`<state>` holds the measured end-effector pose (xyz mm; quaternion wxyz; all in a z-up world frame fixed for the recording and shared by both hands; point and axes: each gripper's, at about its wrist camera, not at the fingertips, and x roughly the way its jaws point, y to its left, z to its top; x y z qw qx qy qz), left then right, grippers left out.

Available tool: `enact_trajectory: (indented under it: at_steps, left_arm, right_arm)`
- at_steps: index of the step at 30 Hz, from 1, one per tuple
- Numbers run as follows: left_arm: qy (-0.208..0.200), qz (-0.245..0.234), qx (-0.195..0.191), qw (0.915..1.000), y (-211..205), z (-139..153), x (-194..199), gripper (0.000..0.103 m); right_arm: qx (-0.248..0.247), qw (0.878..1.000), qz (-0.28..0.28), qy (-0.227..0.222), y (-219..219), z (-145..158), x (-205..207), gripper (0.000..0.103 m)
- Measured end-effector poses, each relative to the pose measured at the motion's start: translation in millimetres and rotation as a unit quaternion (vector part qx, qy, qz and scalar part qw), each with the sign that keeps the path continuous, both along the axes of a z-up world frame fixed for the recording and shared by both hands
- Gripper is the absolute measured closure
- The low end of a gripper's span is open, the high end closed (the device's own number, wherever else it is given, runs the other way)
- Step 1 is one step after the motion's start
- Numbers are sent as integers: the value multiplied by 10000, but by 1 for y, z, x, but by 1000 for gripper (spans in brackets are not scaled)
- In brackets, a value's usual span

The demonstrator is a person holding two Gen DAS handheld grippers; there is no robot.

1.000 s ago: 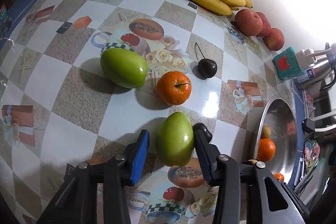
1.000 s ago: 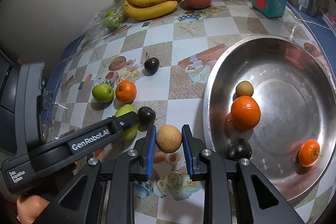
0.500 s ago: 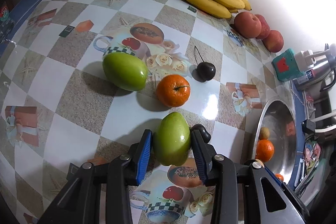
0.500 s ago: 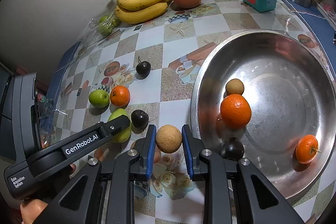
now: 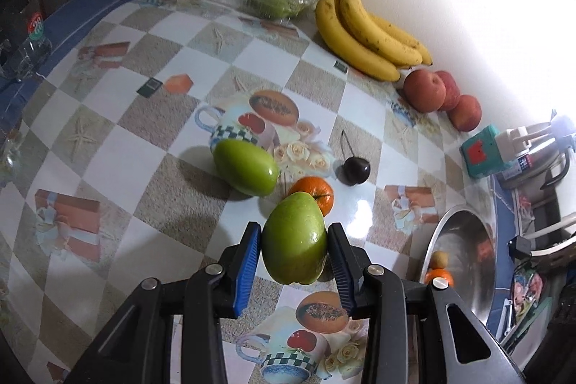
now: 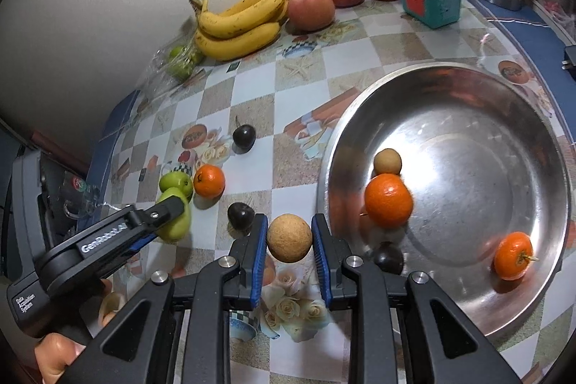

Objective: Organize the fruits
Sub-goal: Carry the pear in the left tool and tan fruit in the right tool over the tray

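Left gripper clamped on a green fruit, right gripper clamped on a tan round fruit beside the steel bowl near the counter's edge.

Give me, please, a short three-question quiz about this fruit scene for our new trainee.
1. True or false: the left hand-held gripper holds a banana.
2. Which fruit sits between the right hand-held gripper's pads? A) brown round fruit B) orange C) cherry
3. How many fruits lie in the metal bowl?

Key:
1. False; it grips a green fruit.
2. A.
3. Four: large orange, small orange, brown fruit, dark fruit.
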<state>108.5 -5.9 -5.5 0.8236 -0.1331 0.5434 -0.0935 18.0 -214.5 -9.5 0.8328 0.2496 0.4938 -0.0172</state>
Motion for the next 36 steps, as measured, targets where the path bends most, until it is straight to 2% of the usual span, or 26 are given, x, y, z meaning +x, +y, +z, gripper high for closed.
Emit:
enact_trajectory:
  at_steps: [16,36]
  left_arm:
    - [-350,-367,217,9985,-28,16,-14,62]
    - [-432,-1110,459,9918,-87,22,-32,62]
  right_arm:
    - [-194,9971,-728,-86,-48,13,-19,77]
    - [-234,9815,-1891,204,-127,4,-55,77]
